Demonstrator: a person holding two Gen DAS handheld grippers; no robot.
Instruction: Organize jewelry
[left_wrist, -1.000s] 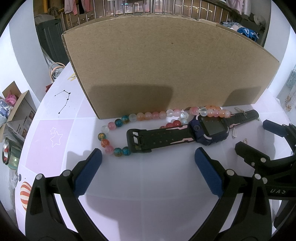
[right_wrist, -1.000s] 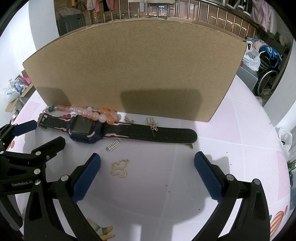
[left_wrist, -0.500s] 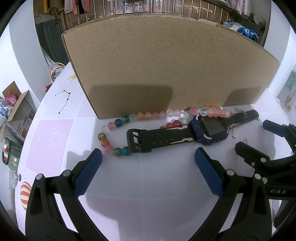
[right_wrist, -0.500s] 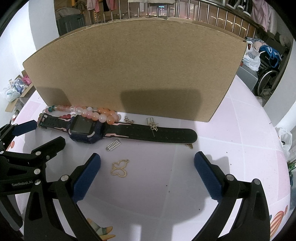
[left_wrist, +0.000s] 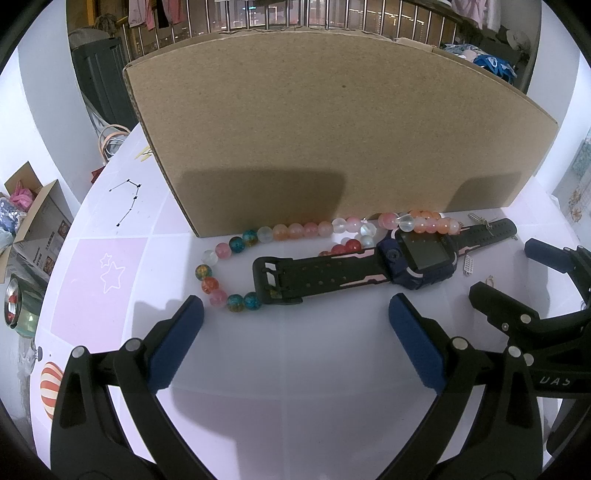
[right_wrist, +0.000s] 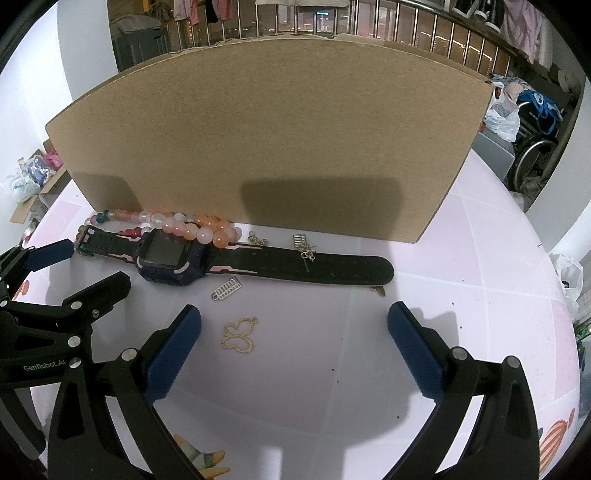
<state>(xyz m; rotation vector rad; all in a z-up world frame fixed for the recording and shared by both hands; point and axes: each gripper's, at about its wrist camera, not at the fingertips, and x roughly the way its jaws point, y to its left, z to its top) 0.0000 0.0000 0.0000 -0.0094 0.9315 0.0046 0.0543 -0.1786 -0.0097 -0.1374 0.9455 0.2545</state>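
A black and navy watch (left_wrist: 417, 254) lies flat on the table in front of a tall cardboard box (left_wrist: 332, 122). It also shows in the right wrist view (right_wrist: 173, 258). A bracelet of coloured beads (left_wrist: 295, 230) loops behind and under its strap, also seen from the right (right_wrist: 199, 227). A gold butterfly charm (right_wrist: 239, 334) and a small silver grid charm (right_wrist: 227, 288) lie near the right gripper. More small charms (right_wrist: 304, 247) rest on the strap. My left gripper (left_wrist: 295, 321) is open and empty in front of the watch strap. My right gripper (right_wrist: 295, 325) is open and empty beside the butterfly.
The cardboard box (right_wrist: 266, 140) stands across the back of the table. The table (right_wrist: 498, 314) is white with pink squares and printed drawings. Boxes and bags (left_wrist: 29, 218) sit on the floor to the left; a wheelchair (right_wrist: 535, 147) is at the right.
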